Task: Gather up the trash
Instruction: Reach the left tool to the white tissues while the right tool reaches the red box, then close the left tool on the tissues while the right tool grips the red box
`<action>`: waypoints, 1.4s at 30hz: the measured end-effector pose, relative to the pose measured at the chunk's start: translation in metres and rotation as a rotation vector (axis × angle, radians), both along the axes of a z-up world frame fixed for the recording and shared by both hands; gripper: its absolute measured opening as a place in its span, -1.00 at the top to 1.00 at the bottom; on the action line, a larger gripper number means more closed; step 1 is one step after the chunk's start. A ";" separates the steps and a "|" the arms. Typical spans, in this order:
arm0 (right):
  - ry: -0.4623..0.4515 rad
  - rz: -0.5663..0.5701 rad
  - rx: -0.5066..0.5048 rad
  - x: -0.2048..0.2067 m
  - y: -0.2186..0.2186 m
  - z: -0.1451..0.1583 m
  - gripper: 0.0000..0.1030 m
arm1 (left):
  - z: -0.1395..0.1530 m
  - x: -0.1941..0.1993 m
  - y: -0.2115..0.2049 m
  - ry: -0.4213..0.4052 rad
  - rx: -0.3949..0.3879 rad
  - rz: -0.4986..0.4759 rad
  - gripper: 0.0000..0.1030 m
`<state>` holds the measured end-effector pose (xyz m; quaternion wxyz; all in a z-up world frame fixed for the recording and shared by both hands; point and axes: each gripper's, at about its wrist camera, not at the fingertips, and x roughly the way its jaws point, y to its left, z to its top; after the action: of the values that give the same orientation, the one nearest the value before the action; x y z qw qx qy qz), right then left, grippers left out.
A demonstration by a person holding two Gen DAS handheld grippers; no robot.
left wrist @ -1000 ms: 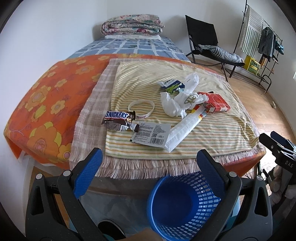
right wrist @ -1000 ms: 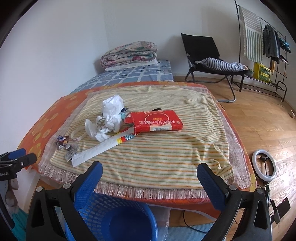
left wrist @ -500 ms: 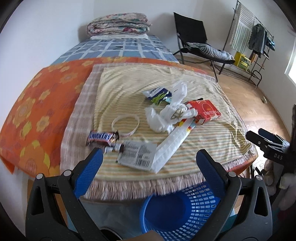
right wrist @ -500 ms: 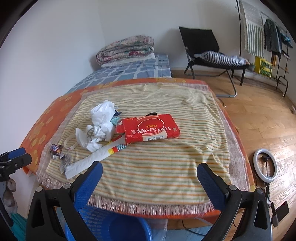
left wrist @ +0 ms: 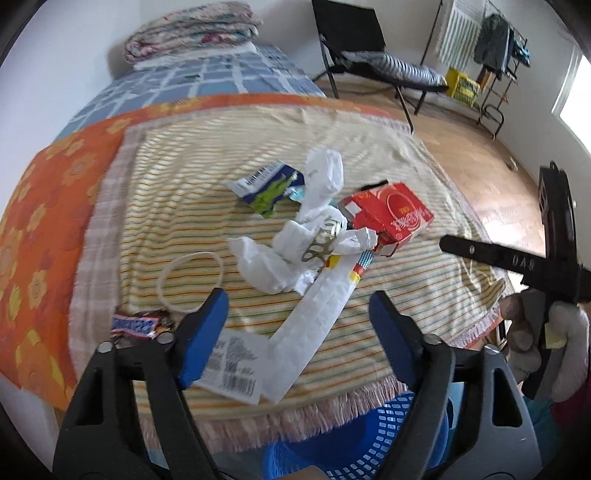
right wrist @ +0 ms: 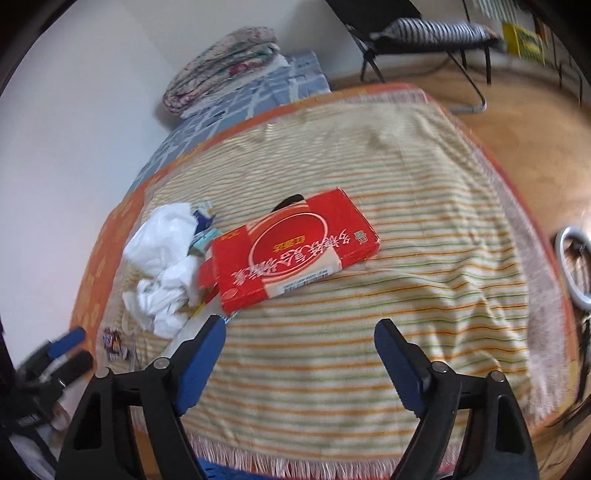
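Trash lies on a striped cloth over a low table. In the left wrist view I see a crumpled white plastic bag, a red carton, a long white wrapper, a barcode label, a Snickers wrapper, a white ring and a blue-green packet. My left gripper is open and empty above the long wrapper. My right gripper is open and empty, just short of the red carton. A blue basket stands below the table's front edge.
An orange flowered cover lies under the cloth, with a checked mattress and folded quilts behind. A black folding chair and a clothes rack stand on the wood floor. A ring light lies on the floor at right.
Both grippers have moved forward and down over the table, closer to the trash. The basket has slipped to the bottom edge of both views. Both stay open.
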<state>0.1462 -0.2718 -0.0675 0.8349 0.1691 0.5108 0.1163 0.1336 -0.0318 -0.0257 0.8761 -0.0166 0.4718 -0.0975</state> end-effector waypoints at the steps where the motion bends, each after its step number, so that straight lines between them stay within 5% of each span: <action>1: 0.018 -0.014 0.037 0.005 -0.003 -0.005 -0.58 | -0.004 0.006 -0.004 0.009 0.006 -0.011 -0.45; 13: 0.132 -0.118 0.258 0.042 -0.016 -0.045 -0.39 | -0.026 0.057 -0.029 0.027 0.075 -0.066 -0.43; 22: 0.115 -0.161 0.342 0.069 -0.006 -0.053 -0.36 | -0.040 0.077 -0.029 0.081 0.031 -0.060 0.02; 28: 0.115 -0.188 0.374 0.075 -0.010 -0.057 -0.10 | -0.045 0.084 -0.024 0.101 -0.004 -0.041 0.21; 32: 0.104 -0.206 0.424 0.078 -0.015 -0.056 0.25 | -0.045 0.083 -0.023 0.102 -0.018 -0.031 0.27; 42: -0.003 -0.112 0.372 0.078 -0.001 -0.023 0.55 | -0.033 0.082 -0.012 0.074 -0.049 -0.013 0.34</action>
<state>0.2240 -0.2726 -0.0905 0.7953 0.3482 0.4689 0.1623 0.2158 -0.0434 -0.0588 0.8567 -0.0387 0.5016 -0.1142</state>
